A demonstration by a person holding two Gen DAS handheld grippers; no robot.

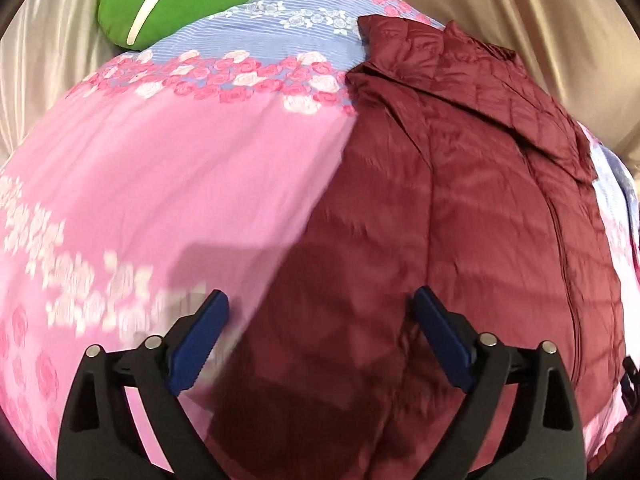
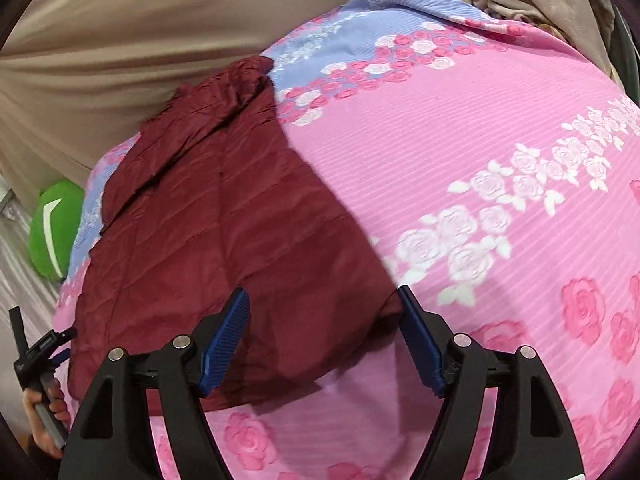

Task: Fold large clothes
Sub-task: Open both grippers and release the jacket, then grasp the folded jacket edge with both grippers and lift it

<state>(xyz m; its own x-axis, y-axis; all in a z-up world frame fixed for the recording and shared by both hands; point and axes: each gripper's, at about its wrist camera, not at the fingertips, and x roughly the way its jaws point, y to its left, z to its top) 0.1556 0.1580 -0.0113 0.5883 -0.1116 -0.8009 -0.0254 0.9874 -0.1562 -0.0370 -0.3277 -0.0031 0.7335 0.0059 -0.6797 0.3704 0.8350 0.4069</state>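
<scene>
A maroon quilted jacket (image 1: 460,200) lies flat on a rose-print bedspread (image 1: 180,168). Both grippers, left (image 1: 320,304) and right (image 2: 324,300), hover at frame bottom, jaws wide, gripping nothing.

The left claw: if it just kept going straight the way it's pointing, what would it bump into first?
Probably the dark red quilted jacket. The open left claw points at its lower part, lying on the pink floral bedspread. Depth is unclear, but nothing shows between them.

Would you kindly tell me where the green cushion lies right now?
The green cushion with a white stripe lies upper left in the left wrist view, beside the floral pink-and-blue bedspread, against beige fabric.
</scene>
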